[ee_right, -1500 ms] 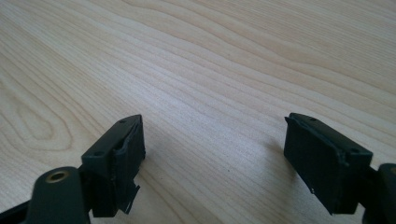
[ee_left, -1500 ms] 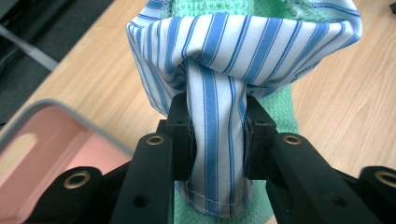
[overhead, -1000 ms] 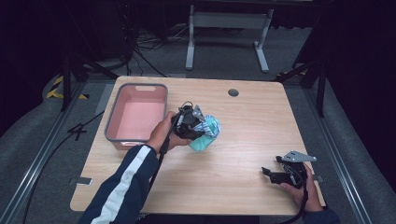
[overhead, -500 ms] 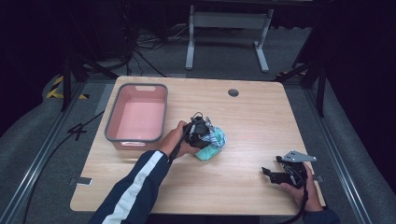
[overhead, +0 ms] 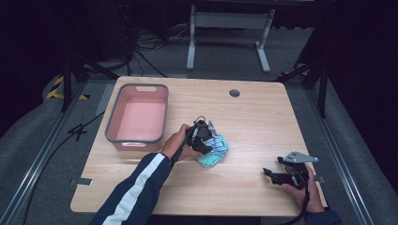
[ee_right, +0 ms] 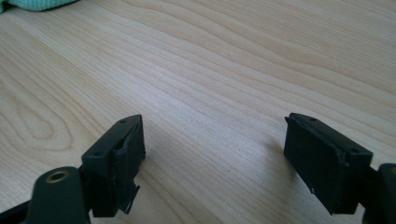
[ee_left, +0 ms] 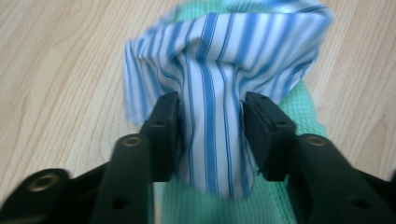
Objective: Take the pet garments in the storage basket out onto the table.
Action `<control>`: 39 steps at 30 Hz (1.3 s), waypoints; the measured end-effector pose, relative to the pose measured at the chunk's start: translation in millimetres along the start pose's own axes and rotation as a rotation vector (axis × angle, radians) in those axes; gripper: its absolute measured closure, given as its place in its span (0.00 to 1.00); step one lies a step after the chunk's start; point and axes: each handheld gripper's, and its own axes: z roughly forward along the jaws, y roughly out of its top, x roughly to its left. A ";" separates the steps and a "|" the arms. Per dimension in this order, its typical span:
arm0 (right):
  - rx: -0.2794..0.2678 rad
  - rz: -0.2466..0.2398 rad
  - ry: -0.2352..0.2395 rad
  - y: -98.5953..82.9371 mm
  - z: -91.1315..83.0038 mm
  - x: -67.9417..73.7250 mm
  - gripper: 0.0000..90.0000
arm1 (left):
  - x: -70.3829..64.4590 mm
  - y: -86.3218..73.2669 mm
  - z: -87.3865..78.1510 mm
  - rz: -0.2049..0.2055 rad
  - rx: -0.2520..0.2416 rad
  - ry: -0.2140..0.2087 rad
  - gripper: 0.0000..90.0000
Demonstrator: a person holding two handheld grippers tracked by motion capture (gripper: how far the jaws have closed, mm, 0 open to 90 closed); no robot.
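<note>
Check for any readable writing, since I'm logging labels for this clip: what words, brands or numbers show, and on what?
None can be read.
Striped cloth: stripes, no print.
Green cloth: plain.
Pink bin: no label visible.
Left claw and right claw: no markings.

The light wooden tabletop carries a pink basin with a grey rim at its left, and a green waffle cloth with a striped cloth on it near the middle.
</note>
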 end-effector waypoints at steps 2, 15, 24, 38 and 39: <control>0.000 0.000 0.000 0.0 0.0 0.0 0.23 | -1.2 0.1 -2.1 -0.007 -0.002 0.006 0.56; 0.000 0.000 0.000 0.0 0.0 0.0 0.23 | -3.7 -1.6 -20.3 -0.029 -0.072 0.057 0.31; 0.000 0.000 0.000 0.0 0.0 0.0 0.23 | -6.1 -3.3 -32.1 -0.002 -0.060 0.058 0.25; 0.000 0.000 0.000 0.0 0.0 0.0 0.23 | -14.0 -16.5 -62.8 0.049 -0.079 0.088 0.25; 0.000 0.000 0.000 0.0 0.0 0.0 0.23 | -14.5 -18.1 -64.5 0.055 -0.076 0.098 0.25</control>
